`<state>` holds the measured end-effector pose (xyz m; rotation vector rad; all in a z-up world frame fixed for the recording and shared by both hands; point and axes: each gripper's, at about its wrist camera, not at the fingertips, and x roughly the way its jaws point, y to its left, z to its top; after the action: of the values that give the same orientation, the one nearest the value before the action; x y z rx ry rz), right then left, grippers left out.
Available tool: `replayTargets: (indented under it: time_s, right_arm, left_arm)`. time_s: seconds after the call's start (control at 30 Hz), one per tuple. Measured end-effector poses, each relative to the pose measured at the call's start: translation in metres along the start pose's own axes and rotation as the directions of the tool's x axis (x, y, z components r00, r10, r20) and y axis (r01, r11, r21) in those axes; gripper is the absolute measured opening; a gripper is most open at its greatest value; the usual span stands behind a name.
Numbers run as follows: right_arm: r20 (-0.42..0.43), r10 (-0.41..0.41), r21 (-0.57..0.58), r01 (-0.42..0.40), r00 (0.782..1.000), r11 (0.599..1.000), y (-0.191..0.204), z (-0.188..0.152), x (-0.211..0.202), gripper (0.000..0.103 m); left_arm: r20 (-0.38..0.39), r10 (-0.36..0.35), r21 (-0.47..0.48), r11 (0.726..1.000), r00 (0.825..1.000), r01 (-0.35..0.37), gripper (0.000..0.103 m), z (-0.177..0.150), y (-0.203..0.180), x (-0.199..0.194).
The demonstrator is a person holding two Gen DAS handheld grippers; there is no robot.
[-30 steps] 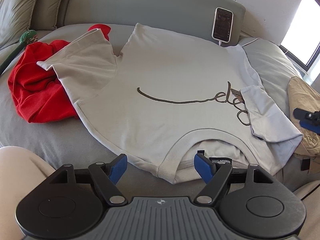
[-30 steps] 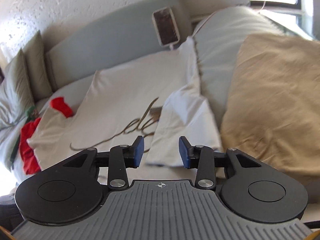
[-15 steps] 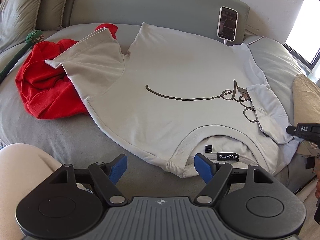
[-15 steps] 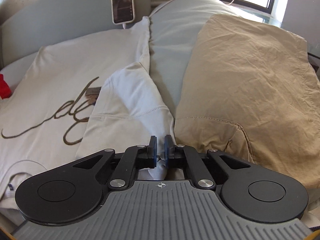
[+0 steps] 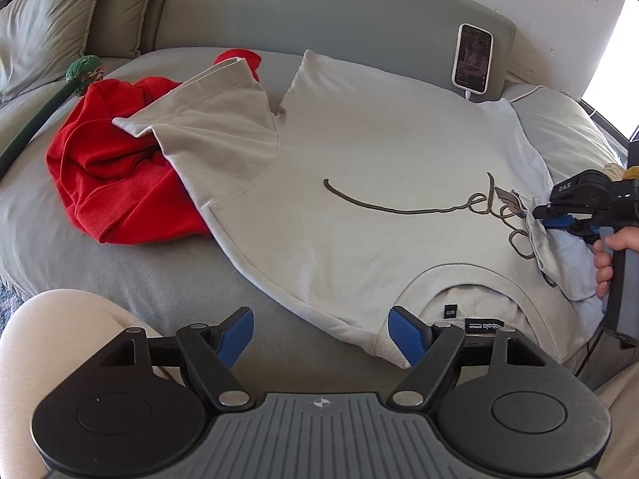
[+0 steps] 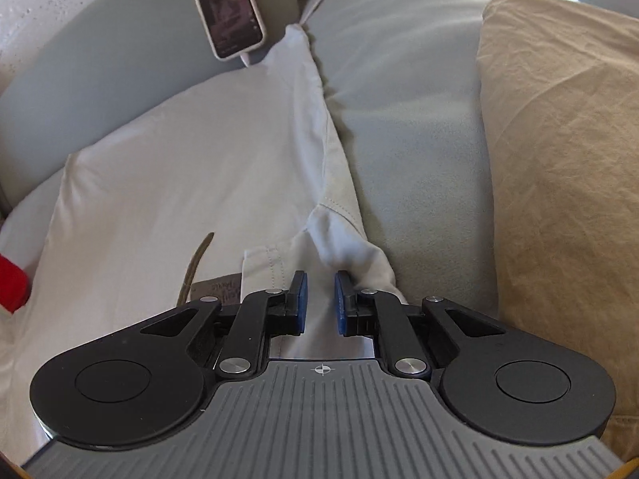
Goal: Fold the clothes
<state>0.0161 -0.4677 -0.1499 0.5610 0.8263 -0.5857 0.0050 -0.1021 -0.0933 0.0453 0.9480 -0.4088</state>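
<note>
On sofa: one beige shirt [image 5: 359,151], one red garment [image 5: 108,183] (crumpled), two tongs.

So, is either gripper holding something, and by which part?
Apparently nothing. The left gripper is open before the collar; the right gripper sits open astride the folded sleeve of the T-shirt, not pinching it.

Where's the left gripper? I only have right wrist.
Observer: The left gripper is at the T-shirt's collar edge, jaws wide open, holding nothing.
Operator: Other sleeve folded in?
Observer: No. The other sleeve lies spread out, overlapping a red garment.
Operator: Neck label showing?
Observer: Yes, a black label shows inside the collar, beside the left gripper.
</note>
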Motion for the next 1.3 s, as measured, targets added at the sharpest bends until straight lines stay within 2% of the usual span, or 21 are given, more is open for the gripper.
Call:
replayTargets:
  time_s: [0.07,0.17,0.3,0.43,0.47,0.53,0.6,0.63,0.7,0.8,0.87,0.9,0.97,1.03,1.2,1.3]
  right_arm:
    - [0.036,0.018,-0.01,-0.017,0.999,1.0,-0.001,0.0,-0.016,0.02]
    - [0.065,0.06,-0.023,-0.058,0.996,0.998,-0.003,-0.007,-0.047,0.02]
    - [0.02,0.076,-0.036,-0.075,0.997,0.997,-0.007,-0.036,-0.072,0.02]
    - [-0.066,0.08,-0.064,-0.084,0.995,0.994,-0.006,-0.07,-0.065,0.021]
    - [-0.05,0.073,-0.07,-0.077,0.996,0.995,-0.005,-0.075,-0.069,0.021]
    - [-0.056,0.073,-0.072,-0.077,0.996,0.994,-0.001,-0.08,-0.078,0.022]
    - [-0.055,0.124,-0.058,-0.127,0.991,0.99,0.003,-0.086,-0.095,0.024]
    - [-0.049,0.155,-0.049,-0.157,0.987,0.986,0.004,-0.089,-0.104,0.028]
    - [-0.038,0.204,-0.025,-0.205,0.978,0.978,0.009,-0.097,-0.12,0.05]
    - [-0.043,0.275,-0.008,-0.276,0.96,0.961,0.016,-0.106,-0.135,0.051]
    - [-0.073,0.32,0.01,-0.32,0.945,0.947,0.021,-0.111,-0.138,0.051]
    - [-0.09,0.34,0.022,-0.339,0.936,0.94,0.024,-0.113,-0.138,0.051]
    - [-0.116,0.372,0.038,-0.37,0.921,0.928,0.029,-0.116,-0.139,0.051]
    - [-0.126,0.389,0.031,-0.388,0.913,0.921,0.035,-0.117,-0.141,0.051]
    - [-0.145,0.401,-0.007,-0.406,0.905,0.914,0.044,-0.118,-0.147,0.051]
    - [-0.152,0.397,-0.007,-0.402,0.905,0.915,0.046,-0.117,-0.146,0.051]
  left_arm:
    - [-0.006,0.002,-0.011,1.0,1.0,-0.002,0.075,0.001,0.002,0.003]
    - [-0.008,0.0,-0.019,1.0,1.0,0.0,0.075,0.003,0.002,0.004]
    - [-0.004,-0.019,-0.019,1.0,1.0,0.019,0.075,0.002,-0.001,0.002]
    - [0.004,-0.023,-0.02,1.0,1.0,0.023,0.075,0.0,0.001,-0.004]
    - [0.01,-0.023,-0.027,0.999,1.0,0.024,0.075,0.0,0.003,-0.006]
    - [0.036,-0.026,-0.062,0.998,0.999,0.029,0.075,0.002,0.012,-0.011]
    - [0.081,-0.038,-0.126,0.991,0.996,0.048,0.074,0.006,0.028,-0.018]
    - [0.113,-0.045,-0.172,0.983,0.993,0.064,0.072,0.01,0.038,-0.021]
    - [0.182,-0.049,-0.273,0.957,0.982,0.098,0.07,0.018,0.063,-0.028]
    - [0.274,0.006,-0.433,0.894,0.962,0.118,0.07,0.03,0.105,-0.038]
    - [0.316,0.05,-0.526,0.84,0.947,0.131,0.066,0.038,0.131,-0.04]
    - [0.332,0.041,-0.564,0.809,0.942,0.164,0.063,0.043,0.145,-0.038]
    - [0.35,0.001,-0.631,0.739,0.937,0.235,0.047,0.053,0.169,-0.027]
    - [0.364,-0.029,-0.68,0.674,0.931,0.287,0.038,0.061,0.188,-0.015]
    - [0.346,-0.075,-0.718,0.62,0.935,0.315,0.038,0.075,0.204,0.012]
    - [0.331,-0.093,-0.719,0.62,0.939,0.315,0.035,0.082,0.206,0.024]
